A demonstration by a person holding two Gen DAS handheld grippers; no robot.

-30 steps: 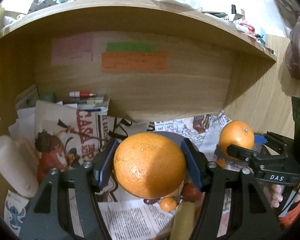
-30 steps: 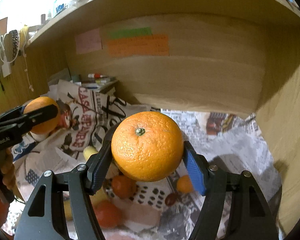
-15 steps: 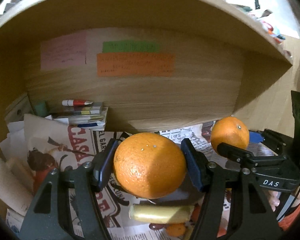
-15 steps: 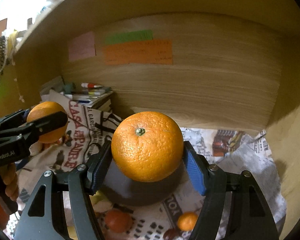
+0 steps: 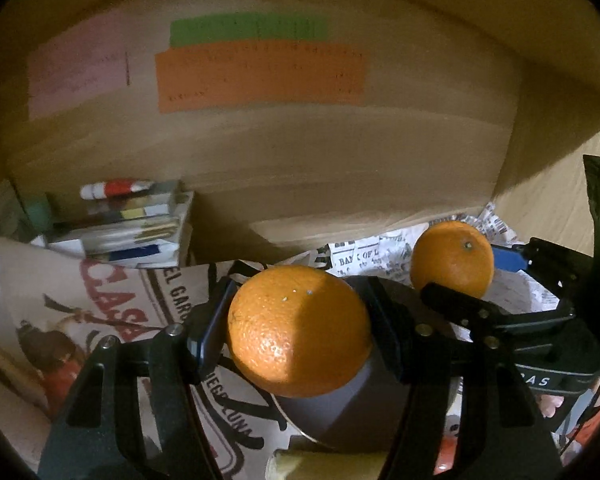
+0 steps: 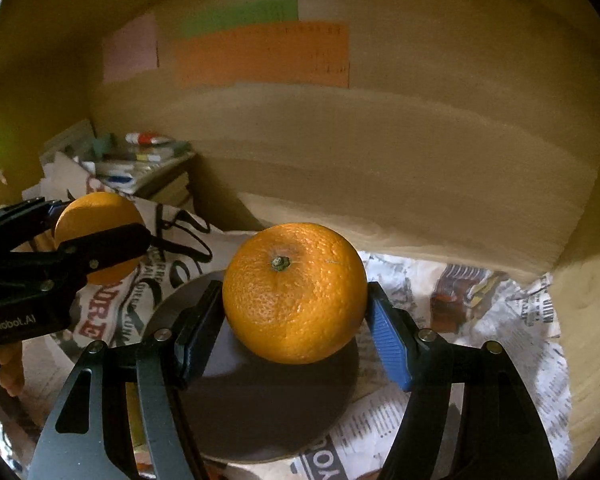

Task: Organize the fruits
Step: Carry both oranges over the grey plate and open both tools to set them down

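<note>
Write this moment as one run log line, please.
left tongs: shut on left orange | right tongs: shut on right orange | both above dark plate | plate on newspaper

Both views are dim and yellow-tinted under the shelf. Light falls from behind and above, brightening each orange (image 5: 299, 330) (image 6: 294, 292) on one side. Paper notes (image 5: 260, 74) and books (image 5: 128, 220) are blurred; fisheye edges curve and go black.

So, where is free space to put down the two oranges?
The dark plate is bare below the right orange. The crumpled newspaper between plate and right wooden wall is also free. The back left is crowded with stacked books; the left orange hangs above the plate's edge.
</note>
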